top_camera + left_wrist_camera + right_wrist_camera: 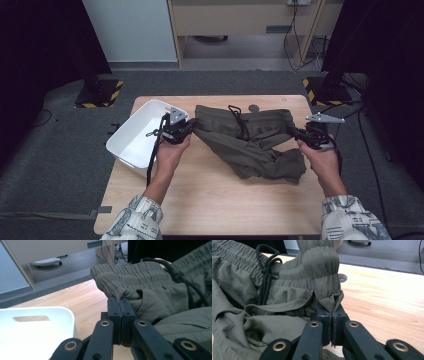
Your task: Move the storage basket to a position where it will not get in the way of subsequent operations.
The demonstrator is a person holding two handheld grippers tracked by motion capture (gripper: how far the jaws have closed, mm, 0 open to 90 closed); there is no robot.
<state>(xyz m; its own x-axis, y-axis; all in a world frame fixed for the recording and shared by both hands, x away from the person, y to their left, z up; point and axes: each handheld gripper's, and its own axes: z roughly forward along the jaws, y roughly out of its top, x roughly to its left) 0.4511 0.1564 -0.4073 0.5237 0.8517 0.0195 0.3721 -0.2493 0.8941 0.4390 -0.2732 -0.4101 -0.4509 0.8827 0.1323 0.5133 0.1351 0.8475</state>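
Olive drawstring shorts (250, 140) sprawl across the middle of the frame on the wooden table (210, 200). The left gripper (186, 131) is clamped tight on the waistband's left corner, the right gripper (300, 134) on its right corner. A white bin (131, 137) sits at centre left.

— What sort of room is this?
— A lab or test space: grey carpet (60, 165), black stands on hazard-striped bases (97, 93), cables (295, 37) trailing along the floor.
— And the furniture?
— A plain wooden table (220, 200) and pale office cabinets (240, 20) behind.
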